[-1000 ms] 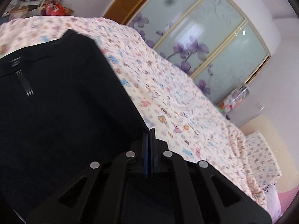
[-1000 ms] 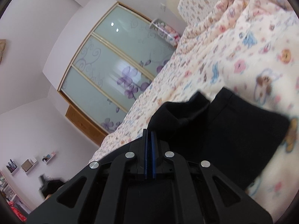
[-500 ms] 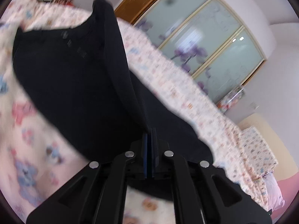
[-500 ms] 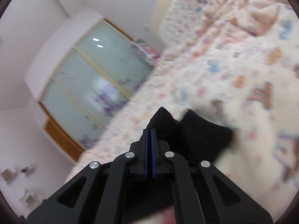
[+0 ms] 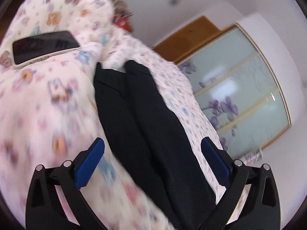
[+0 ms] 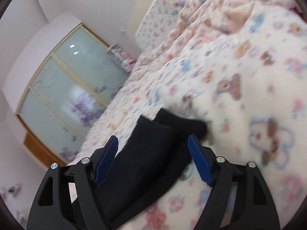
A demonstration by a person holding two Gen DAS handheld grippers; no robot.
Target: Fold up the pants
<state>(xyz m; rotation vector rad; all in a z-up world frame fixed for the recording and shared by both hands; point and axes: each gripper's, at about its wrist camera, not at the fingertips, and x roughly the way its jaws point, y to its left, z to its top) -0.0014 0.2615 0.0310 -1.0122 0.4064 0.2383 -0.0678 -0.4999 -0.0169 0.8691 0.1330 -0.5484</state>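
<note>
A: Status?
B: Both my grippers, left [image 5: 152, 161] and right [image 6: 152, 160], just opened, nothing gripped. Pants [image 5: 145, 126] lie folded lengthwise on the bed [image 5: 48, 105], twelve o'clock.
A: Left?
B: Probably fold crosswise.

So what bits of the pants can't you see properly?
- Left wrist view: the near end of the black pants runs under the left tongs and off the bottom edge.
- Right wrist view: the pants pass behind the right tongs frame; the far tips are blurred.
- Waistband, pockets: cannot tell.
- Phone screen: too blurred to read.
</note>
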